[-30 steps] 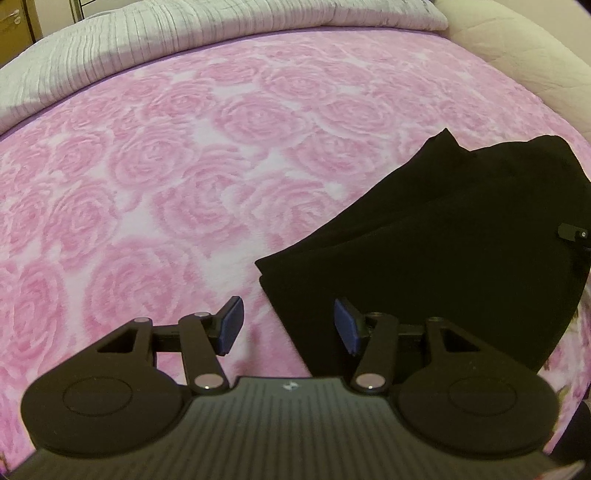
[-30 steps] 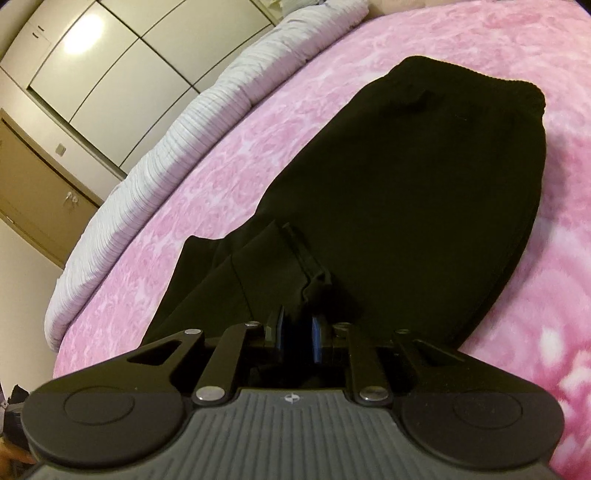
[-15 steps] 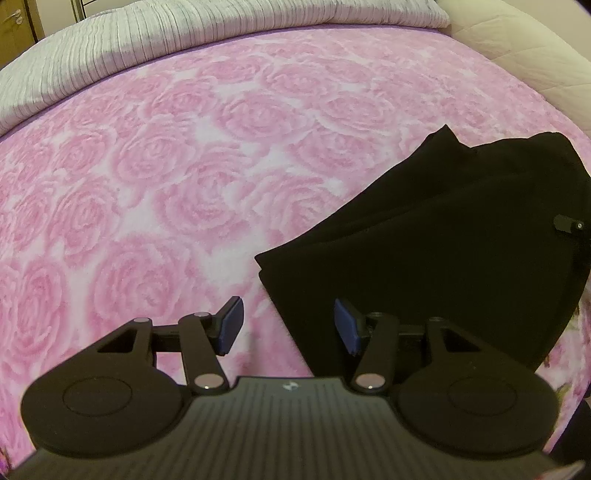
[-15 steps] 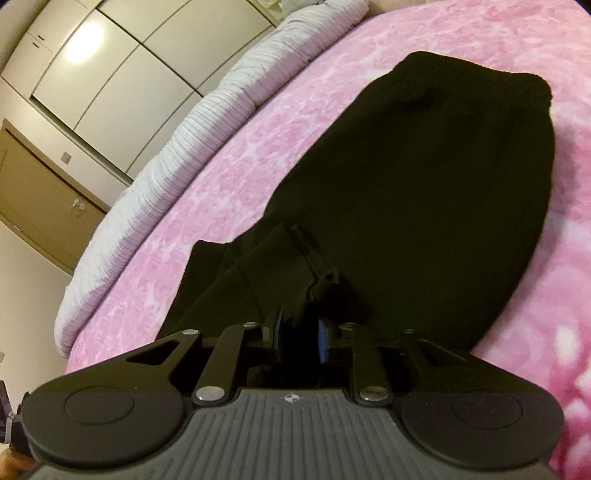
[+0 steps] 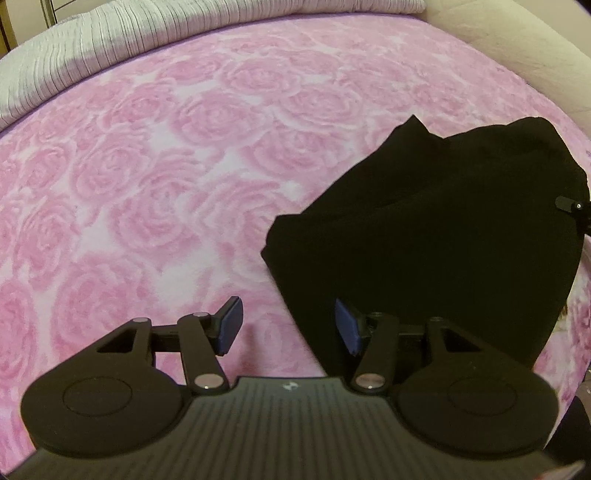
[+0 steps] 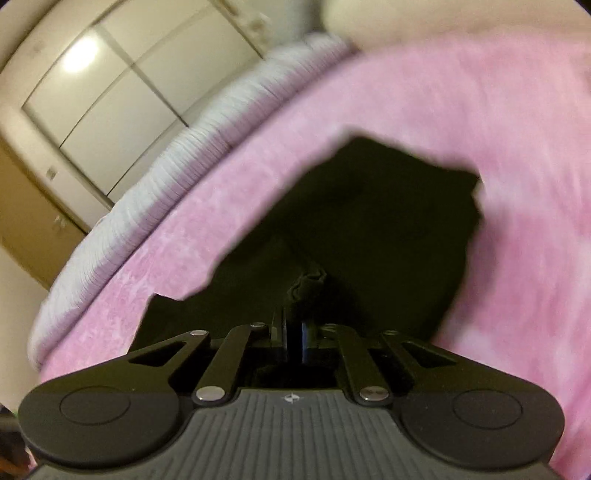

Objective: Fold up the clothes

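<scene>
A black garment point(image 5: 443, 229) lies partly folded on the pink rose-patterned blanket point(image 5: 147, 184). My left gripper point(image 5: 288, 319) is open and hovers over the garment's near left edge. One pad is above the blanket and the other above the black cloth; neither presses on anything. In the right wrist view the black garment point(image 6: 369, 206) is blurred by motion. My right gripper point(image 6: 293, 332) has its jaws closing, and a bunched fold of the black cloth is pinched between the pads.
A pale ribbed quilt point(image 5: 110, 33) runs along the far side of the bed, also the quilt point(image 6: 184, 166) in the right wrist view. A beige padded surface point(image 5: 517, 48) borders the bed at upper right. Wardrobe doors point(image 6: 110, 74) stand behind.
My right gripper has closed tighter on the fold and swept sideways with it, so the garment now looks shorter and blurred. The left gripper has drifted slightly, still equally open.
</scene>
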### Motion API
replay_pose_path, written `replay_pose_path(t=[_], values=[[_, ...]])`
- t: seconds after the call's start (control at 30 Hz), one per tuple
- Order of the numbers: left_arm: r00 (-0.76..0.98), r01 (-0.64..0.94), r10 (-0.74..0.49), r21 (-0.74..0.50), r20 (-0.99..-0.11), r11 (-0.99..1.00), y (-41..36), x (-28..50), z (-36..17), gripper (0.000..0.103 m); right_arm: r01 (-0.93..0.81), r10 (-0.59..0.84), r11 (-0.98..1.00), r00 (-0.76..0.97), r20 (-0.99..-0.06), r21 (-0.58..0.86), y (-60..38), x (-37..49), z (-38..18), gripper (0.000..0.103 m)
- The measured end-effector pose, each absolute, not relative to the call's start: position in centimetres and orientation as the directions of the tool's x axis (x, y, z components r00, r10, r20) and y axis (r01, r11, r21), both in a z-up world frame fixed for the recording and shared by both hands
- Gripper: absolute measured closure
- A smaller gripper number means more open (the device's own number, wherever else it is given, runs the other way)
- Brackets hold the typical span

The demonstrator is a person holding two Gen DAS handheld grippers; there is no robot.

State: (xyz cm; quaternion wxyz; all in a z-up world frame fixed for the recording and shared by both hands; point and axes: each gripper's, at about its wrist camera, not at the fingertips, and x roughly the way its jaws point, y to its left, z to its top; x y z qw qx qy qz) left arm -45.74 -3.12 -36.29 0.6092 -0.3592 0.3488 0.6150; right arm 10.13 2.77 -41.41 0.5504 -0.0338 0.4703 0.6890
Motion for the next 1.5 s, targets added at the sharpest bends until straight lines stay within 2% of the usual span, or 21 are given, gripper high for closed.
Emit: replay_pose_path(t=[0.17, 0.27, 0.33, 0.43, 0.5, 0.6, 0.7, 0.83, 1.1, 1.2, 1.23, 1.3, 1.37, 1.47, 1.5], values=[[-0.007, -1.000, 0.495, -0.003, -0.869, -0.021, -2.6, -45.6, -36.2, 0.053, -0.799, 0.745, -0.002, -0.402, -0.532, 0.602, 3.2, 10.2, -41.2, 0.096], [0.000, -1.000, 0.503, -0.009, -0.864, -0.015, -2.1, -45.2, -35.9, 0.053, -0.845, 0.805, -0.147, -0.404, -0.434, 0.513, 3.0, 9.6, -37.8, 0.098], [0.007, -1.000, 0.504, -0.012, -0.864, -0.007, -1.7, -44.9, -36.0, 0.053, -0.870, 0.840, -0.172, -0.374, -0.393, 0.462, 2.9, 10.2, -36.2, 0.098], [0.020, -1.000, 0.493, -0.020, -0.870, 0.006, -1.2, -44.3, -36.7, 0.053, -0.879, 0.842, -0.058, -0.298, -0.450, 0.474, 4.0, 13.1, -37.7, 0.098], [0.026, -1.000, 0.487, -0.023, -0.873, 0.013, -1.0, -44.0, -37.1, 0.053, -0.856, 0.807, 0.060, -0.262, -0.530, 0.514, 5.1, 15.2, -40.4, 0.098], [0.030, -1.000, 0.483, -0.026, -0.875, 0.014, -0.8, -44.0, -37.3, 0.053, -0.833, 0.834, 0.035, -0.280, -0.475, 0.553, 4.3, 16.2, -40.3, 0.098], [0.034, -0.999, 0.486, -0.031, -0.874, 0.014, -0.7, -44.0, -37.5, 0.052, -0.865, 0.866, -0.006, -0.256, -0.430, 0.502, 3.7, 16.3, -38.5, 0.099], [0.040, -0.999, 0.487, -0.035, -0.873, 0.020, -0.6, -43.8, -37.7, 0.052, -0.856, 0.843, 0.079, -0.216, -0.492, 0.511, 4.8, 17.2, -40.4, 0.098], [0.056, -0.998, 0.490, -0.037, -0.870, 0.047, -0.3, -43.0, -37.8, 0.052, -0.857, 0.887, 0.097, -0.157, -0.435, 0.506, 3.7, 17.4, -39.9, 0.098], [0.057, -0.998, 0.493, -0.038, -0.868, 0.048, -0.4, -43.0, -37.7, 0.052, -0.858, 0.840, 0.139, -0.162, -0.518, 0.495, 4.7, 17.6, -41.0, 0.097], [0.056, -0.998, 0.495, -0.038, -0.867, 0.045, -0.5, -43.1, -37.7, 0.052, -0.849, 0.846, 0.149, -0.157, -0.510, 0.507, 4.3, 17.8, -40.8, 0.096], [0.050, -0.999, 0.497, -0.034, -0.866, 0.042, -0.6, -43.3, -37.5, 0.052, -0.847, 0.856, 0.178, -0.118, -0.503, 0.501, 3.3, 17.8, -39.7, 0.081], [0.048, -0.999, 0.499, -0.033, -0.865, 0.040, -0.7, -43.3, -37.4, 0.052, -0.870, 0.876, 0.192, -0.057, -0.479, 0.455, 2.3, 17.2, -38.2, 0.074], [0.049, -0.999, 0.499, -0.032, -0.865, 0.042, -0.9, -43.1, -37.3, 0.052, -0.906, 0.889, 0.125, -0.078, -0.452, 0.404, 2.0, 16.2, -37.1, 0.074], [0.050, -0.999, 0.500, -0.032, -0.865, 0.044, -1.0, -43.1, -37.2, 0.052, -0.915, 0.878, 0.104, -0.100, -0.468, 0.390, 2.4, 15.9, -37.3, 0.079]])
